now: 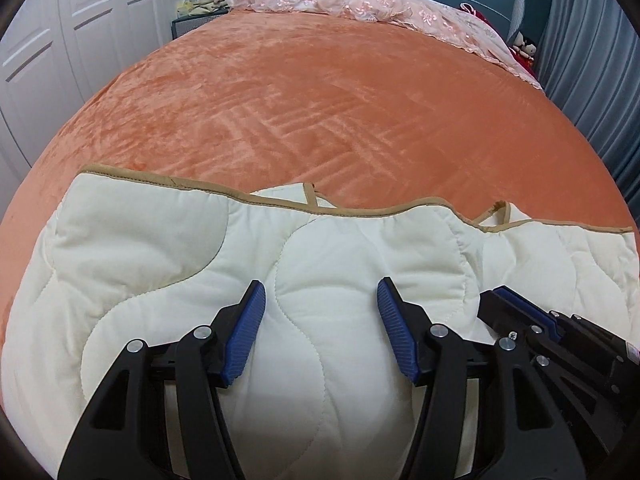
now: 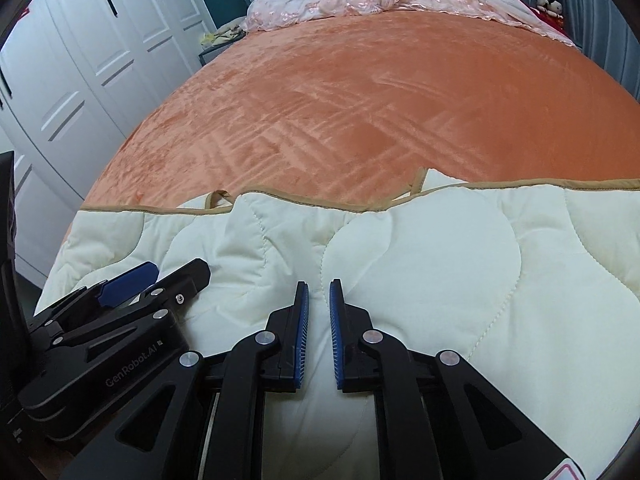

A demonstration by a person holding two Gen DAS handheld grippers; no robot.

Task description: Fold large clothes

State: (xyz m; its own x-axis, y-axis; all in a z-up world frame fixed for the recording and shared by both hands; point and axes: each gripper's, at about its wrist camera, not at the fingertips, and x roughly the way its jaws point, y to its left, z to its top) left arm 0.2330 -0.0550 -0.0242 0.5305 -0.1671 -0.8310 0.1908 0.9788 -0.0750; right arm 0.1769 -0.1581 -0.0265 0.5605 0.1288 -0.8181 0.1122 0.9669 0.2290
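Two tongs hover over the cream quilt [image 1: 168, 248] at the near end of the orange bed [image 1: 320, 100]: left tongs [image 1: 321, 308] spread wide, right tongs [image 2: 319, 312] narrow, apparently holding nothing. Risk: pinching one layer only, so the fold skews. Tan-bound edge [image 2: 304, 200] ahead, plenty of bed beyond.

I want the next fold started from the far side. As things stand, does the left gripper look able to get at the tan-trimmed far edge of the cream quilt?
Probably yes. The left gripper is open above the cream quilt, and nothing lies between it and the tan-trimmed edge.
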